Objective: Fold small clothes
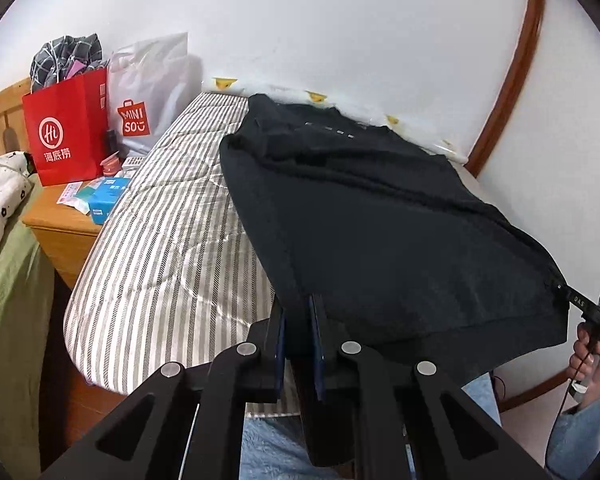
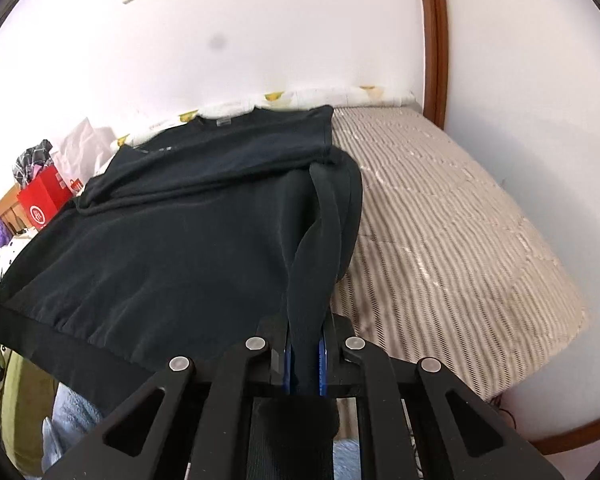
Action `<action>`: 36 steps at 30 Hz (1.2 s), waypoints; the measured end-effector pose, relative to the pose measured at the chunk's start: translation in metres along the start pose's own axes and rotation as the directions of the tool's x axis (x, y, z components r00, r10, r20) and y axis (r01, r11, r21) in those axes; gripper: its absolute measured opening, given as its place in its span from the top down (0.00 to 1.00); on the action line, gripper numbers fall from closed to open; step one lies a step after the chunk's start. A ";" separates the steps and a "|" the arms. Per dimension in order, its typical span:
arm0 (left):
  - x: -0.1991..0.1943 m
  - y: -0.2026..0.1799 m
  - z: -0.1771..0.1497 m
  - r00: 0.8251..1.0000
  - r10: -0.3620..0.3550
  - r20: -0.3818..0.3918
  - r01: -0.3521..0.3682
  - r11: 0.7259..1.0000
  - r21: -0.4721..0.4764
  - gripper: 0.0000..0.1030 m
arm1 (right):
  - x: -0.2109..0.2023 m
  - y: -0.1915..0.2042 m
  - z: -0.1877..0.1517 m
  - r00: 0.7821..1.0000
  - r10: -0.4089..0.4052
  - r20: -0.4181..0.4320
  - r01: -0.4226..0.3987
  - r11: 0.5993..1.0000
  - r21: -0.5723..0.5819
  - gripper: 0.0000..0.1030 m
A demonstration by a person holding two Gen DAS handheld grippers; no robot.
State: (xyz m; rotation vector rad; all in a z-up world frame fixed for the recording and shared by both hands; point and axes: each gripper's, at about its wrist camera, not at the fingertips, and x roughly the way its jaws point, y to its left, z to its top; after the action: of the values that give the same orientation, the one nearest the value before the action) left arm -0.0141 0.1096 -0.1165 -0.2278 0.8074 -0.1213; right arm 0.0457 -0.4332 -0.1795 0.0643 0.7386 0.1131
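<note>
While both grippers (image 1: 298,320) (image 2: 305,344) clamp it, sweatshirt (image 1: 380,220) hangs lifted.

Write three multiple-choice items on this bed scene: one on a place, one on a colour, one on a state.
1. Where does the red paper shopping bag stand?
A. on the wooden bedside cabinet
B. on the striped mattress
C. on the floor

2. What colour is the sweatshirt lying on the grey-and-white striped mattress?
A. white
B. black
C. red

3. How do the jaws of the left gripper and the right gripper stand?
A. both wide open, clear of the cloth
B. only the left is closed on cloth
C. both closed on the sweatshirt's near hem

Key: 1 A, the bag sits on the cabinet top beside the bed. 2 B, the fabric is black throughout. 3 C, each wrist view shows dark cloth pinched between the blue pads.
</note>
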 end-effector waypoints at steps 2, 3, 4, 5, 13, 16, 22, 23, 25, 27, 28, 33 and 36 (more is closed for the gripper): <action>-0.003 -0.001 0.001 1.000 -0.008 0.012 0.008 1.000 -0.002 0.90 | -0.006 -0.001 0.003 1.000 0.007 0.014 -0.007 1.000 0.010 0.91; -0.005 -0.002 0.003 1.000 -0.010 0.020 0.010 1.000 -0.004 0.90 | -0.007 0.001 0.006 1.000 0.008 0.020 -0.008 1.000 0.016 0.91; -0.006 -0.002 0.006 0.999 -0.013 0.029 0.013 1.000 -0.005 0.90 | -0.009 0.001 0.008 1.000 0.010 0.026 -0.011 1.000 0.019 0.91; -0.007 -0.003 0.009 0.999 -0.019 0.041 0.020 1.000 -0.007 0.90 | -0.011 0.003 0.010 0.999 0.011 0.035 -0.012 1.000 0.016 0.91; -0.010 -0.002 0.051 0.993 -0.028 0.118 0.031 0.999 -0.026 0.90 | -0.019 0.010 0.046 0.994 0.041 0.098 -0.042 0.999 0.003 0.91; -0.005 -0.001 0.072 0.989 -0.012 0.149 0.017 0.999 -0.032 0.90 | -0.017 0.014 0.068 0.990 0.038 0.136 -0.038 0.999 -0.007 0.91; 0.021 0.004 0.126 0.984 0.012 0.180 -0.003 0.999 -0.051 0.90 | 0.005 0.024 0.121 0.984 0.028 0.174 -0.023 0.999 -0.031 0.91; 0.026 0.004 0.133 0.983 0.019 0.181 -0.010 0.999 -0.049 0.90 | 0.007 0.025 0.128 0.983 0.026 0.179 -0.020 0.999 -0.035 0.91; 0.039 0.003 0.150 0.982 0.033 0.183 -0.026 0.999 -0.043 0.90 | 0.020 0.028 0.146 0.982 0.020 0.186 -0.012 0.999 -0.044 0.91; 0.056 0.003 0.169 0.982 0.041 0.182 -0.034 0.998 -0.045 0.90 | 0.036 0.029 0.164 0.983 0.012 0.185 -0.005 0.999 -0.041 0.91; 0.062 0.003 0.177 0.982 0.044 0.183 -0.036 0.998 -0.044 0.90 | 0.044 0.027 0.171 0.983 0.008 0.184 -0.001 0.999 -0.039 0.91; 0.106 -0.002 0.214 0.978 0.094 0.188 -0.090 0.996 -0.026 0.90 | 0.091 0.027 0.206 0.987 0.000 0.160 0.003 1.000 -0.019 0.91; 0.132 -0.003 0.229 0.976 0.117 0.182 -0.116 0.993 -0.016 0.90 | 0.120 0.026 0.221 0.990 0.000 0.144 0.001 1.000 -0.009 0.91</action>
State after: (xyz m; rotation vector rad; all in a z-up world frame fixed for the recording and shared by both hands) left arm 0.2434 0.1169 -0.0552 -0.1933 0.6370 0.0126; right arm 0.2812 -0.3961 -0.0940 0.0627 0.5941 0.1101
